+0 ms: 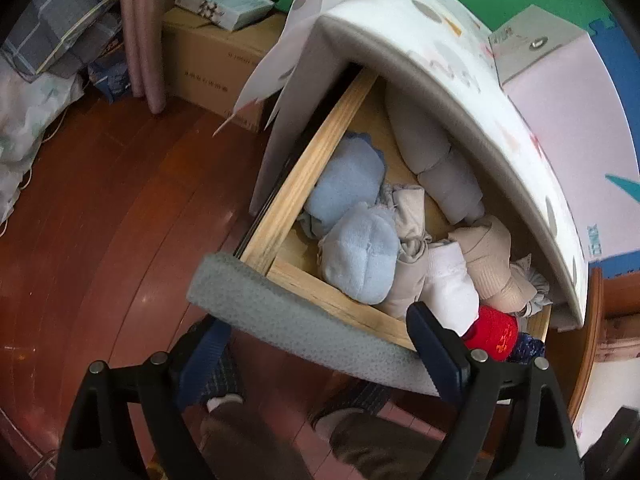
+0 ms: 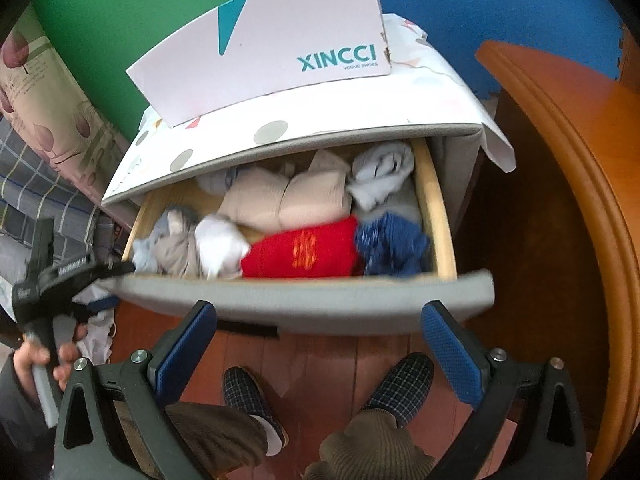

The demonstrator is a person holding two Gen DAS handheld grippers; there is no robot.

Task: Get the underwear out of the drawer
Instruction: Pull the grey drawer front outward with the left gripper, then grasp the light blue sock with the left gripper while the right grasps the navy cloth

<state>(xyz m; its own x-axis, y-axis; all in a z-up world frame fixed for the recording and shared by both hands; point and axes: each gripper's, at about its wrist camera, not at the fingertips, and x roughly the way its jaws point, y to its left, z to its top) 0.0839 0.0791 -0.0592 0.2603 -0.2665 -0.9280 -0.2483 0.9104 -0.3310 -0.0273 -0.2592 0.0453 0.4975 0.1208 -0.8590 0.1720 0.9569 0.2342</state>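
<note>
Right now I see both grippers with jaws spread wide, gripping nothing: my left gripper straddles the pulled-out wooden drawer's grey padded front, my right gripper hovers before it. Rolled underwear lies inside.

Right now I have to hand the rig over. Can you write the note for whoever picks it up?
Left gripper: open, nothing held, astride the drawer front near its left corner.
Right gripper: open, empty, in front of the middle of the drawer front, not touching it.
Drawer: pulled out, packed with rolled and folded clothes: two light blue bundles, beige pieces, a white roll, a red folded piece, a dark blue knit.
Done: drawer is open.
Left: nothing is out yet. Pick the underwear from the pile and lift it clear; which piece that is I cannot tell from here.
</note>
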